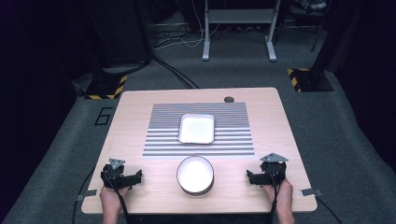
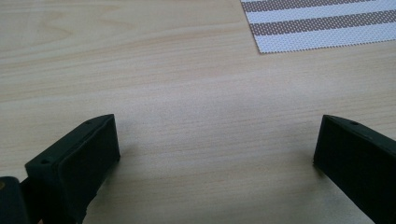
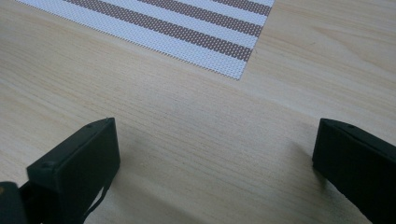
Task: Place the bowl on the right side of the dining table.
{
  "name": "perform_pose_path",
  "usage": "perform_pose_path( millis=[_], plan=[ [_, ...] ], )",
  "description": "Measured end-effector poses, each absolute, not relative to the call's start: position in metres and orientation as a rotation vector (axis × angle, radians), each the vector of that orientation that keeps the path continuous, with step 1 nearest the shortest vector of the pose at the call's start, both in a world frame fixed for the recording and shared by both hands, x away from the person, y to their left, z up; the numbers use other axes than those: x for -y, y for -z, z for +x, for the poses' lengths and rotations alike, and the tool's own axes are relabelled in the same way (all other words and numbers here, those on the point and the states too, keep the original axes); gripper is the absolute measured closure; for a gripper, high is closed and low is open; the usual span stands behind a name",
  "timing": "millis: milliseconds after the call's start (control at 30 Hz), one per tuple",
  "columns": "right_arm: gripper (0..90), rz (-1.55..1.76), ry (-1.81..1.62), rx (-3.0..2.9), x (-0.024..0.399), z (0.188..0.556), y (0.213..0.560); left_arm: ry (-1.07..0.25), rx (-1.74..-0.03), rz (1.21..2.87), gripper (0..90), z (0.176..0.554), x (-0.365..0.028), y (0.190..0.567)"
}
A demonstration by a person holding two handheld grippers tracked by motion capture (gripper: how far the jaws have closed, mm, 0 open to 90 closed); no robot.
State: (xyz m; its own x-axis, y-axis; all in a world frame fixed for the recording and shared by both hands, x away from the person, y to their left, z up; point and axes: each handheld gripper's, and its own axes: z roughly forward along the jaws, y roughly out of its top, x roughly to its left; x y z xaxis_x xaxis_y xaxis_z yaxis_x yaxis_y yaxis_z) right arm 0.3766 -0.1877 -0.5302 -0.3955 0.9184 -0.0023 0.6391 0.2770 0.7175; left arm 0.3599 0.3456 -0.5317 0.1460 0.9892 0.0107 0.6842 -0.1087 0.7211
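A round white bowl point(image 1: 195, 174) with a dark striped side stands near the table's front edge, midway between my two grippers. Behind it a square white dish point(image 1: 197, 129) lies on a striped placemat point(image 1: 233, 135). My left gripper point(image 1: 132, 178) rests on the table at the front left, open, with bare wood between its jaws. At the front right my right gripper point(image 1: 252, 178) lies open too, nothing in it. A corner of the placemat point(image 2: 322, 23) shows ahead in the left gripper view, and the placemat point(image 3: 187, 28) also in the right gripper view.
The light wooden table point(image 1: 140, 112) has a dark round hole point(image 1: 228, 99) near its back edge. Beyond it on the grey floor stand a metal frame point(image 1: 238, 28), cables and two yellow-black marked bases point(image 1: 107, 87).
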Motion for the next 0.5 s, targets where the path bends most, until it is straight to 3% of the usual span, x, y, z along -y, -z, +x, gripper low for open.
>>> perform_pose_path(
  millis=[500],
  plan=[
    [0.0, 1.411, -0.898, -2.15, 0.1879, 0.3745, 0.5234, -0.71, -1.582, 1.916, 0.2, 0.3567, -0.3388, 0.5246]
  ],
)
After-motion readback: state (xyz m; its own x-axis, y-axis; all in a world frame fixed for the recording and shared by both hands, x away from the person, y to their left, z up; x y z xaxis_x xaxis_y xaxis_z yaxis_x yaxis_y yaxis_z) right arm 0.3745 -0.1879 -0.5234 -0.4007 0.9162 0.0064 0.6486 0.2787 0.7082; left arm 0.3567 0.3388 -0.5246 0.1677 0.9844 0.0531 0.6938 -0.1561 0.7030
